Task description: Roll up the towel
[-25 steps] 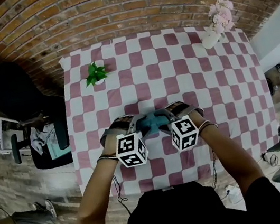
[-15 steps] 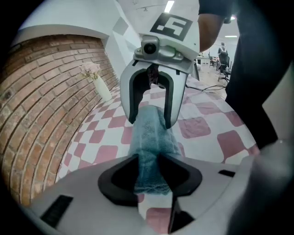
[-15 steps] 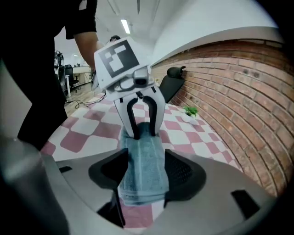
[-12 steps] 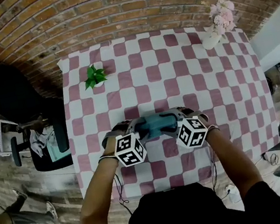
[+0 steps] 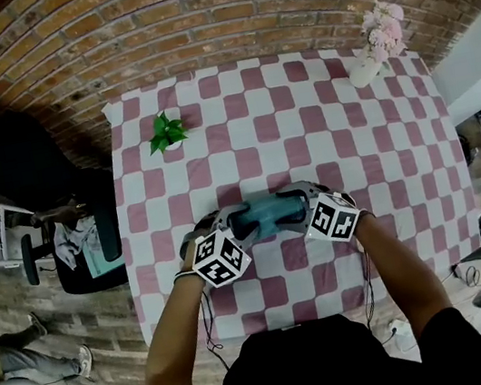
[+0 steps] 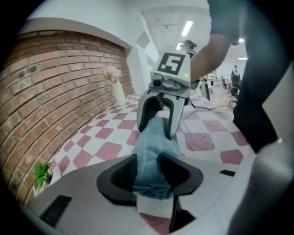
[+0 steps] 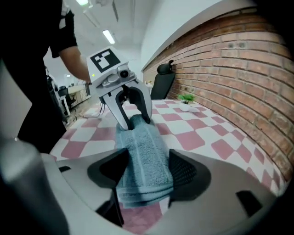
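Both ends of the teal terry-cloth towel [image 5: 267,214], wound into a thick bundle, sit between fingers. The left gripper [image 6: 148,173] pinches its left end and the right gripper [image 7: 146,173] its right end, dark pads touching the cloth on either side. Each pair of fingers has just been opening a little, but the towel is between them and looks held. The bundle's long axis runs straight from one gripper to the other, over the near middle of the pink-and-white checked tabletop [image 5: 255,120]. Whether it rests there or hangs just above, I cannot tell. Each gripper looks along that axis, facing the other, and neither hand is nearer. I judge any further turn must go about this shared line, both wrists together, or the roll twists.
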The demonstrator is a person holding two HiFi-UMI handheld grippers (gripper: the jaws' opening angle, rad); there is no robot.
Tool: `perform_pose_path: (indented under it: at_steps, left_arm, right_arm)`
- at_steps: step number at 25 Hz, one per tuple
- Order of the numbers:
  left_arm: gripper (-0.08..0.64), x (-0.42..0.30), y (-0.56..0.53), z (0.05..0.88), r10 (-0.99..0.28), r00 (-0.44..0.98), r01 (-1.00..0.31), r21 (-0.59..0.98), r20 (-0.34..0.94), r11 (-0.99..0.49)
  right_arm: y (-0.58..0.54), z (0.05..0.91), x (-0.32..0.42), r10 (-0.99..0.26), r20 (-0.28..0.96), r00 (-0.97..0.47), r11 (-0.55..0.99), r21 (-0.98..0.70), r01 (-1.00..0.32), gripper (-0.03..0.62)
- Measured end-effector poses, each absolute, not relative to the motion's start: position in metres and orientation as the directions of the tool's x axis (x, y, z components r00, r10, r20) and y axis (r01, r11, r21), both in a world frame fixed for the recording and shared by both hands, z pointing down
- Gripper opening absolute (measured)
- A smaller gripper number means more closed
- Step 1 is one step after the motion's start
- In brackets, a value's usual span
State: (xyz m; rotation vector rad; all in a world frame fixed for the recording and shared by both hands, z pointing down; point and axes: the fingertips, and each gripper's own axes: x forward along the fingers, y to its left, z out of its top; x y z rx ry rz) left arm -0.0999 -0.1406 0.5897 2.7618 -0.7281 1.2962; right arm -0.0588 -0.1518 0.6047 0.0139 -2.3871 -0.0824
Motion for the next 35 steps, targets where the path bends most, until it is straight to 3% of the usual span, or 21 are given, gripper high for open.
perform_pose_path:
  at_steps: [2,5,10,12,15,16,17,25,35]
  left_arm:
    - [0.223,-0.105,-0.144,0.573,-0.448,0.573,-0.484,-0.159,0.686,-0.861]
    - [0.305,-0.115,-0.140,0.544,-0.523,0.593,-0.585,-0.120,0.612,-0.802]
    - [0.317,-0.131,-0.119,0.492,-0.704,0.565,-0.770,-0.032,0.430,-0.637]
    - [0.243,-0.141,-0.110,0.470,-0.790,0.507,-0.844,0.011,0.343,-0.537]
    - [0.031,-0.159,-0.092,0.437,-0.913,0.355,-0.935,0.058,0.200,-0.351]
    - [-0.008,-0.162,-0.087,0.430,-0.934,0.316,-0.949,0.070,0.167,-0.308]
    - [-0.008,-0.162,-0.082,0.425,-0.945,0.291,-0.956,0.077,0.149,-0.282]
    - [-0.005,-0.150,-0.065,0.406,-0.976,0.193,-0.981,0.023,0.103,-0.192]
    - [-0.005,-0.151,-0.060,0.394,-0.976,0.192,-0.980,-0.033,0.100,-0.196]
  right_arm:
    - [-0.154,0.587,-0.057,-0.062,0.620,-0.782,0.998,0.056,-0.035,0.307]
    - [-0.154,0.544,-0.050,-0.137,0.483,-0.865,0.990,0.052,-0.128,0.313]
    - [-0.142,0.467,-0.027,-0.366,0.232,-0.901,0.929,0.031,-0.369,0.313]
    - [-0.135,0.444,-0.015,-0.471,0.155,-0.868,0.881,0.024,-0.473,0.272]
    - [-0.120,0.416,0.001,-0.593,0.072,-0.802,0.805,0.003,-0.594,0.092]
    - [-0.115,0.411,0.005,-0.617,0.052,-0.785,0.786,-0.012,-0.618,0.021]
    - [-0.110,0.407,0.007,-0.634,0.038,-0.773,0.773,-0.022,-0.634,-0.002]
    - [-0.082,0.393,0.002,-0.697,0.026,-0.717,0.716,0.098,-0.692,-0.003]
    - [-0.082,0.374,0.007,-0.693,-0.040,-0.720,0.713,0.116,-0.692,-0.003]
